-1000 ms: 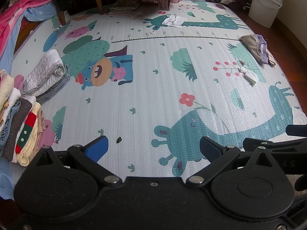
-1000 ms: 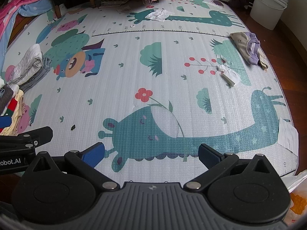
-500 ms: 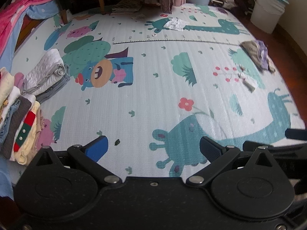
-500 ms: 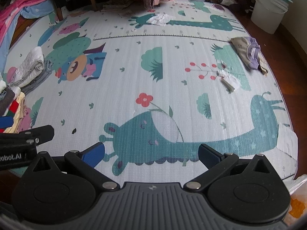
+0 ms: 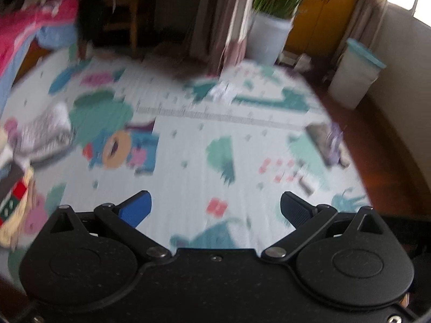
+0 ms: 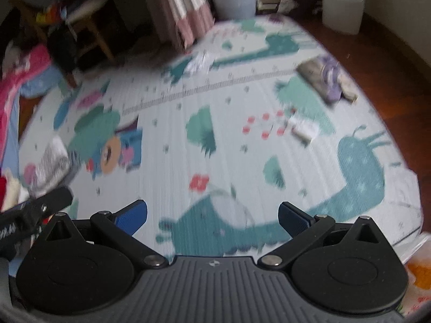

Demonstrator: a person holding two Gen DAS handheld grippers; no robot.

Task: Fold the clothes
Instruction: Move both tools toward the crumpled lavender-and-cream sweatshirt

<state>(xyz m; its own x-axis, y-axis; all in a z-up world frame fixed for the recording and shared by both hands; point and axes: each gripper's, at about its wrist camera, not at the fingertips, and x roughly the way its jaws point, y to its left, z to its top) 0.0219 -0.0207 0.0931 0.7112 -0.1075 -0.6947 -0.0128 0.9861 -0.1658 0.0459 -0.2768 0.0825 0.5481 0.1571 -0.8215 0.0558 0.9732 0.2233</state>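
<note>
While both views are smeared by blur, you can make out that your left gripper is spread wide with nothing between its blue-padded fingers, and your right gripper is spread just as wide and likewise holds nothing. Both hang above the cartoon-printed play mat, none of their fingers touching cloth. In the right wrist view, part of the left gripper's black body juts in at the left edge. The clothes you are to fold lie in two places. A stack of folded garments sits at the left edge of the mat, with a grey-white quilted piece lying just beyond it, near the green cartoon bush; the same quilted piece shows in the right wrist view. Well apart from these, at the far right edge of the mat, lies a crumpled beige and lilac garment, unfolded, also visible in the left wrist view. Nearer to you than that garment, a small pale item lies beside the printed red berries; what it is cannot be told through the blur. A white scrap rests on the mat's far part near the printed ruler line. Beyond the mat stand a white planter with green grass-like leaves, a white bucket with a teal rim, striped curtains and a wooden stool; pink and blue bedding is heaped at the far left.
</note>
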